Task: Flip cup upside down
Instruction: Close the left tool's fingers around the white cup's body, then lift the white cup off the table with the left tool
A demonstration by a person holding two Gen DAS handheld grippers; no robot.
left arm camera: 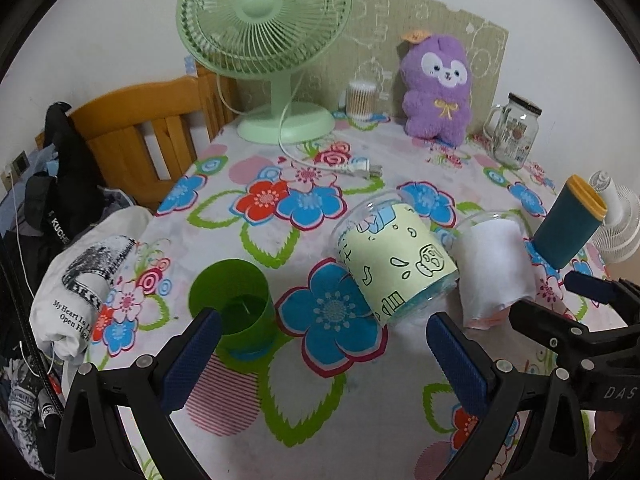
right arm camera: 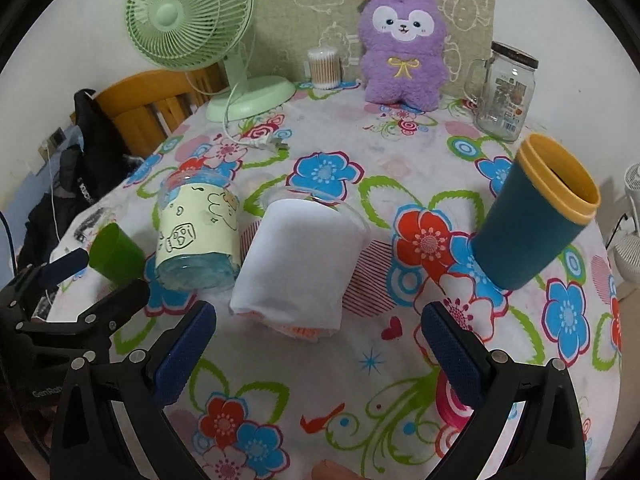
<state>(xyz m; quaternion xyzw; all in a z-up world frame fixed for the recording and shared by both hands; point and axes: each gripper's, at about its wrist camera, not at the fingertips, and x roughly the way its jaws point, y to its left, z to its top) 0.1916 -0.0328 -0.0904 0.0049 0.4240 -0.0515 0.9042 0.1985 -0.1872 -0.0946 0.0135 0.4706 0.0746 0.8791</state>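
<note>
my left claw [left arm camera: 322,354] wide, empty, over floral cloth [left arm camera: 256,400]. my right claw [right arm camera: 318,346] wide, empty too. four cups upright on cloth: green cup [left arm camera: 236,300] left of yellow cup [left arm camera: 394,260]; white cup [right arm camera: 300,262] right, touching; teal cup [right arm camera: 536,216] farther right.

White shirt [left arm camera: 76,304] reads "My Heart Is", "Open High"; black garment [left arm camera: 56,224] "KUCHE".
</note>
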